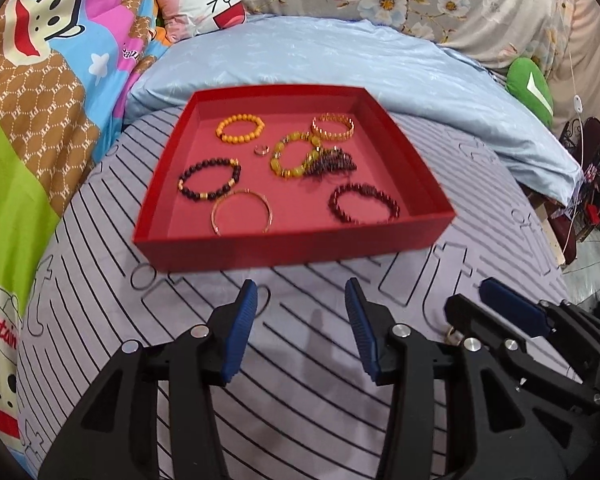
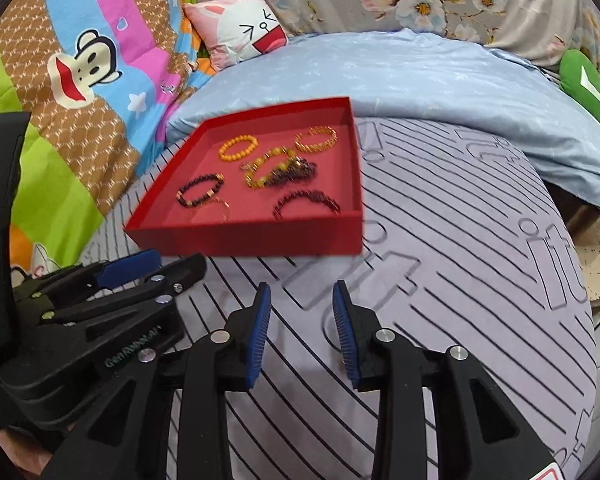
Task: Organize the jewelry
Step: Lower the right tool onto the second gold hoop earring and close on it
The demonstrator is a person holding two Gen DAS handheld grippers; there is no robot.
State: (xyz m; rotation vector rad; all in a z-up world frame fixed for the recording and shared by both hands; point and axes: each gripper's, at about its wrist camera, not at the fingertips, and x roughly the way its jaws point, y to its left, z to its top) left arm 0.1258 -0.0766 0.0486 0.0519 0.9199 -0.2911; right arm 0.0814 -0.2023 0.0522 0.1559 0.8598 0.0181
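Red tray; orange bracelet; lilac black-striped sheet.

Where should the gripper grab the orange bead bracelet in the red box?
Probably from straight above, pinching one side of the ring. The orange bead bracelet lies flat on the floor of the red box, apart from the other pieces, so one finger can drop inside the loop and one outside. The far-left arc looks best, away from the small ring.

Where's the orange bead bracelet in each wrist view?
Left wrist: orange bead bracelet lies in the red tray's far-left part, upper middle of the picture.
Right wrist: same bracelet at the tray's far side, left of centre.
Shared landmark: the gold link bracelet just right of it.
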